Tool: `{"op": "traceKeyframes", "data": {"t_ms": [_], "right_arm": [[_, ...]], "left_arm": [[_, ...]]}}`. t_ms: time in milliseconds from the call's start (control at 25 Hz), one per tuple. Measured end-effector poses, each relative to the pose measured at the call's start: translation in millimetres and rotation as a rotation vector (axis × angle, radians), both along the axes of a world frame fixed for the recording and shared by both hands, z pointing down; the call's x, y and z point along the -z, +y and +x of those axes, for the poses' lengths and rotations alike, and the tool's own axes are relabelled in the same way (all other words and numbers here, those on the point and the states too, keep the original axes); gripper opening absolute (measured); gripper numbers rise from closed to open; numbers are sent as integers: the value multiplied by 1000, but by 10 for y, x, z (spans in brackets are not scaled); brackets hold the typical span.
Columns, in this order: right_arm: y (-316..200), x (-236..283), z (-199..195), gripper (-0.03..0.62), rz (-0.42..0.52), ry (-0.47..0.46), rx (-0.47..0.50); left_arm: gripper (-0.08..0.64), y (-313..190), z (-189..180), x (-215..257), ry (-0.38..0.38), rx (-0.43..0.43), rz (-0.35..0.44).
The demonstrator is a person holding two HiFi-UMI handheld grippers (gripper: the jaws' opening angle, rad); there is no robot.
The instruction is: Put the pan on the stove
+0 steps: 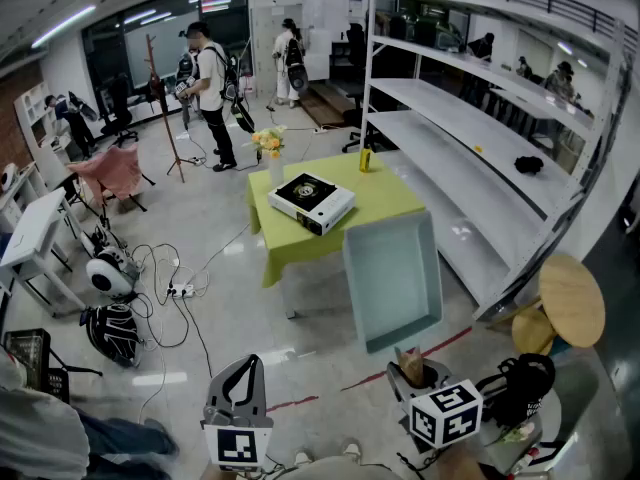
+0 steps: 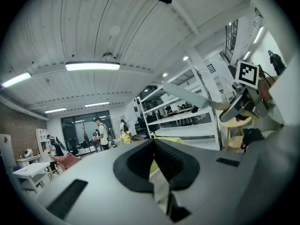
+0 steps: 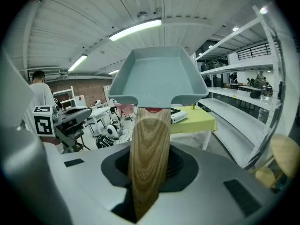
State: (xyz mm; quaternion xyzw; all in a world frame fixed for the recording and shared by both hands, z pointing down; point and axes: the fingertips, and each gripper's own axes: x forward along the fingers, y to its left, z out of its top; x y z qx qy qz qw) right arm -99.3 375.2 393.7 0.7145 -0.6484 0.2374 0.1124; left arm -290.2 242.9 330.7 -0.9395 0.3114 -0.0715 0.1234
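A rectangular grey-blue pan (image 1: 392, 278) hangs in the air in front of me, its wooden handle (image 1: 410, 366) clamped in my right gripper (image 1: 415, 373). In the right gripper view the handle (image 3: 149, 158) runs up between the jaws to the pan (image 3: 158, 76). The black-and-white portable stove (image 1: 311, 202) lies on a yellow-green table (image 1: 390, 198) well beyond the pan. My left gripper (image 1: 248, 363) is low at the left, shut and holding nothing; its jaws meet in its own view (image 2: 154, 165).
White shelving (image 1: 470, 138) runs along the right. Round wooden stools (image 1: 572, 300) stand near my right side. A flower vase (image 1: 272, 148) and a yellow bottle (image 1: 366, 160) are on the table. Cables (image 1: 165, 288) lie on the floor at left. People (image 1: 212, 88) stand far back.
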Motion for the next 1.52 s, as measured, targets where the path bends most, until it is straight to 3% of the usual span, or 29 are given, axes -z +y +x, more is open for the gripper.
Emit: {"op": "traceKeyframes", "data": {"t_ms": [160,680,1120,1520], "right_arm": [[11,21,36,83,12,-13,1],[35,-7,516,83,21,2,21],[179,-252,1023,83,16,-6,42],[-172,-558,1300,83,39,1,31]], "left_arm": [[6,-2,41,-72,-37,-1,7],[6,64,433,-8,-43,31,43],[6,238,944,-55,6,50,23],[6,-46,1322,-299,-2,12,80]]}}
